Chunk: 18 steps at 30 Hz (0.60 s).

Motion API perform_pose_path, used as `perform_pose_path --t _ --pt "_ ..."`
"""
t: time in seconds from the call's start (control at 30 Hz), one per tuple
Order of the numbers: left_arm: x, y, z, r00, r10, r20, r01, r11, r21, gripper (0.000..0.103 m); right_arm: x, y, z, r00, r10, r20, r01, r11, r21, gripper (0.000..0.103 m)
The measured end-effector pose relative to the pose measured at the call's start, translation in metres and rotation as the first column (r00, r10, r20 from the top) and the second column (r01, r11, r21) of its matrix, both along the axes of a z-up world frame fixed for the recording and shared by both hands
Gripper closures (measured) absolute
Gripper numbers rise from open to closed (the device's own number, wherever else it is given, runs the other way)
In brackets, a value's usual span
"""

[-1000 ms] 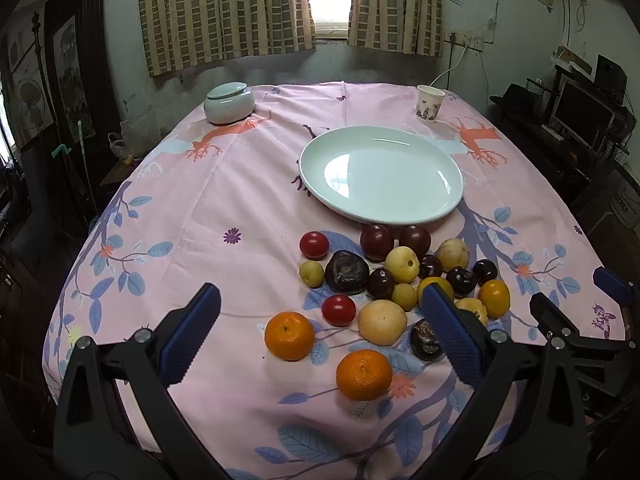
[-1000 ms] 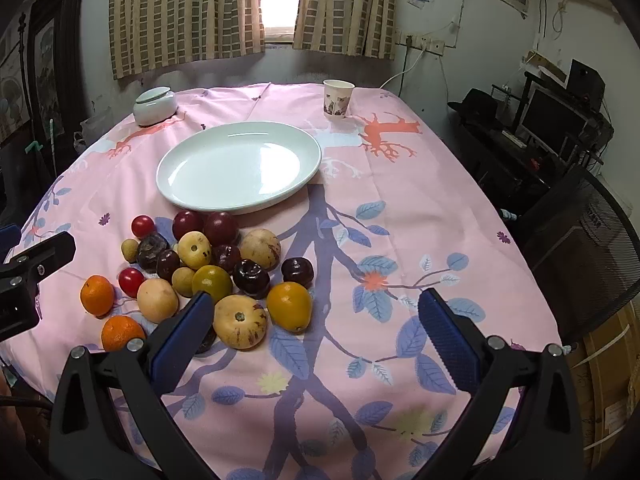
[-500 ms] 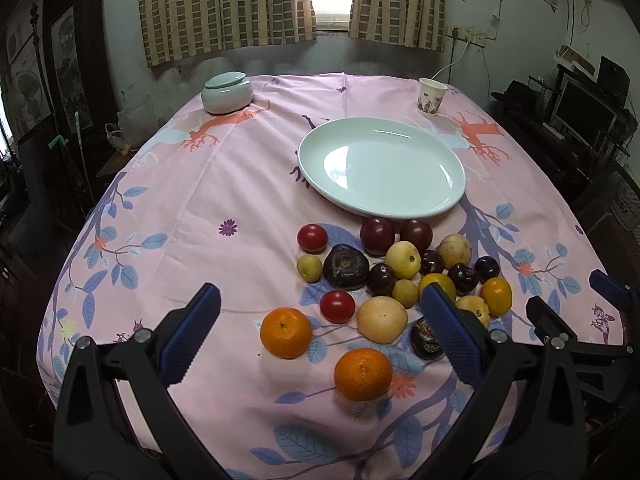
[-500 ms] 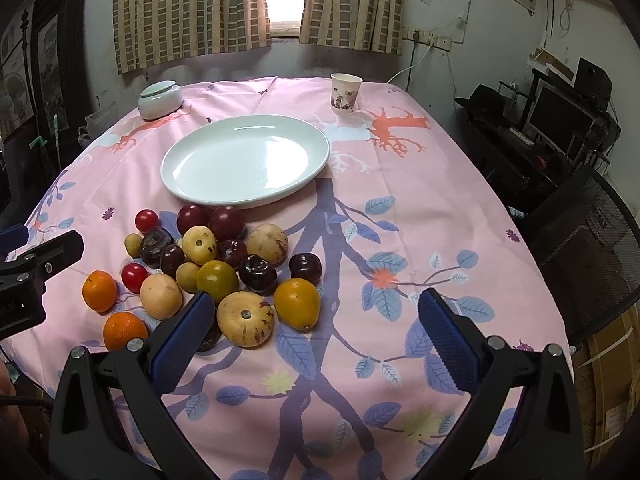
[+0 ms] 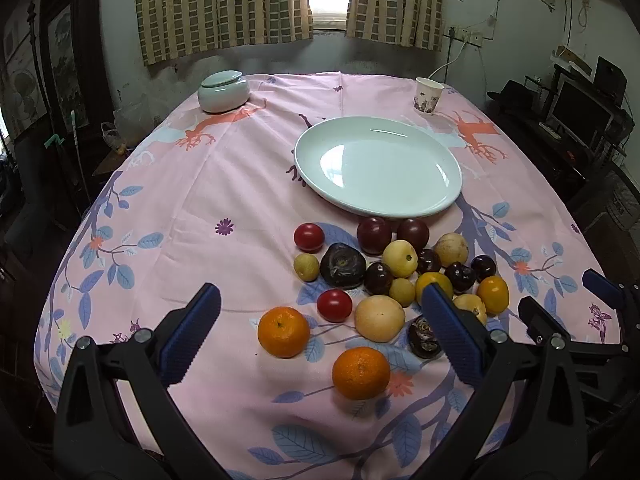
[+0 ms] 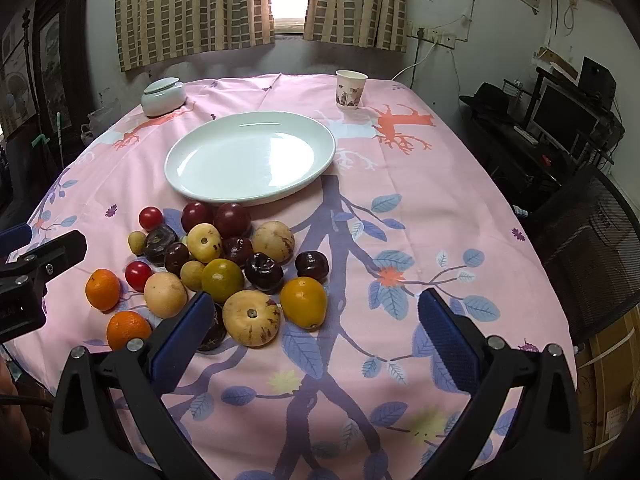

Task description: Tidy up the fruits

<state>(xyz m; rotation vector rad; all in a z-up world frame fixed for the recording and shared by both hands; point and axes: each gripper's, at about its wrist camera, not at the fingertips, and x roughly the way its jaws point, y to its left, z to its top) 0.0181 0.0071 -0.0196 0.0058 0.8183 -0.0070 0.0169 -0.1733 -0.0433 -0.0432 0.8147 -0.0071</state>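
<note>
Opening step, nothing lifted. Left tongs point(image 5: 320, 330) and right tongs point(image 6: 316, 334) gape wide, empty, above worktop point(image 6: 440, 208). Fruit pile point(image 6: 224, 260) lies on cloth just before bare plate point(image 6: 250, 156). Next: descend, straddle single near-edge fruit, pinch.

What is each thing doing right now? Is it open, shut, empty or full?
Left tool: open, holding nothing.
Right tool: open, holding nothing.
Large white oval plate: empty.
Pale green lidded ceramic jar: lid on.
Patterned paper cup: upright, contents hidden.
</note>
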Motion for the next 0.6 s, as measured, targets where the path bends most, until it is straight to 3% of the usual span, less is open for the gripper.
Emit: perform_pose_path --t 0.6 --pt "-0.0008 -0.0002 0.0017 1.000 -0.003 0.001 0.003 1.000 -0.001 0.002 0.0000 0.0041 -0.0005 1.000 0.009 -0.008 -0.009 1.000 0.006 0.001"
